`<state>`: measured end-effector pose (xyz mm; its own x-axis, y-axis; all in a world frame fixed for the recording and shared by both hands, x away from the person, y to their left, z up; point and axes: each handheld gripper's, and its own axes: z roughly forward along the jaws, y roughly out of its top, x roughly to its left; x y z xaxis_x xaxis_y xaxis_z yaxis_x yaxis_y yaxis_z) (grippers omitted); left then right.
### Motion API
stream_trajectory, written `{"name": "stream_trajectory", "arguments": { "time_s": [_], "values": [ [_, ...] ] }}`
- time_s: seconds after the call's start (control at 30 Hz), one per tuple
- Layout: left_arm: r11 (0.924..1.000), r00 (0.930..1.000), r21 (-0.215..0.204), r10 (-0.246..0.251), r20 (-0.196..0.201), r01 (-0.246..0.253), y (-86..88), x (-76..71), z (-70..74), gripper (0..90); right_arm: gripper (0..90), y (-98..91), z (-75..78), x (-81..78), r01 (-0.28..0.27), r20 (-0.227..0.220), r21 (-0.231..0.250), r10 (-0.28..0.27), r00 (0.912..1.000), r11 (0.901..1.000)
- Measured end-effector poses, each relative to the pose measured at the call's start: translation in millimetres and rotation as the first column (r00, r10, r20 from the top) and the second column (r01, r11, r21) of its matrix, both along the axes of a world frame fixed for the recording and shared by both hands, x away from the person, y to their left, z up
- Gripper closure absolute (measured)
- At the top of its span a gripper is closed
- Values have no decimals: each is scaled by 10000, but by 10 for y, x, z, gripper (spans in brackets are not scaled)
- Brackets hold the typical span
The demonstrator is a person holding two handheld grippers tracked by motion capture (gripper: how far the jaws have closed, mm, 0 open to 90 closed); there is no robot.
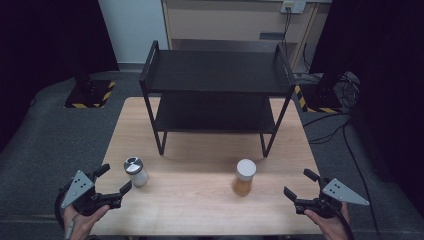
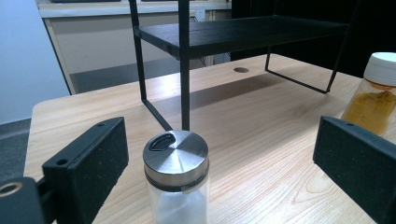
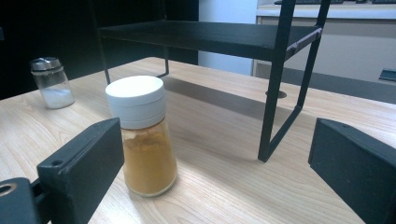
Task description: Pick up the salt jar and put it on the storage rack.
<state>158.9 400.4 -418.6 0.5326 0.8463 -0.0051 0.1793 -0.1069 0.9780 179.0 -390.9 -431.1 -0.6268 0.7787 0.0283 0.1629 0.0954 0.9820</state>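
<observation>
Black tools (image 1: 113, 181) (image 1: 303, 185) gaping (both), hands low at table edge.

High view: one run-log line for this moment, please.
left gripper: open, at salt shaker | right gripper: open, near spice jar | rack: empty

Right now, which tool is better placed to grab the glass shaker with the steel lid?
Left. The glass shaker with the steel lid stands between the open jaws of the left tool. The right tool sits across the table, nearer the white-capped jar of orange powder.
</observation>
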Motion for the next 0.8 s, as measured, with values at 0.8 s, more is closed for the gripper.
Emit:
{"name": "stream_trajectory", "arguments": {
  "time_s": [0.8],
  "values": [
    [9999, 9999, -73, -138, -89, 137, 5, 77, 31, 20, 38, -9, -8, -28, 6, 66, -22, -6, 10000, 10000]
  ]
}}
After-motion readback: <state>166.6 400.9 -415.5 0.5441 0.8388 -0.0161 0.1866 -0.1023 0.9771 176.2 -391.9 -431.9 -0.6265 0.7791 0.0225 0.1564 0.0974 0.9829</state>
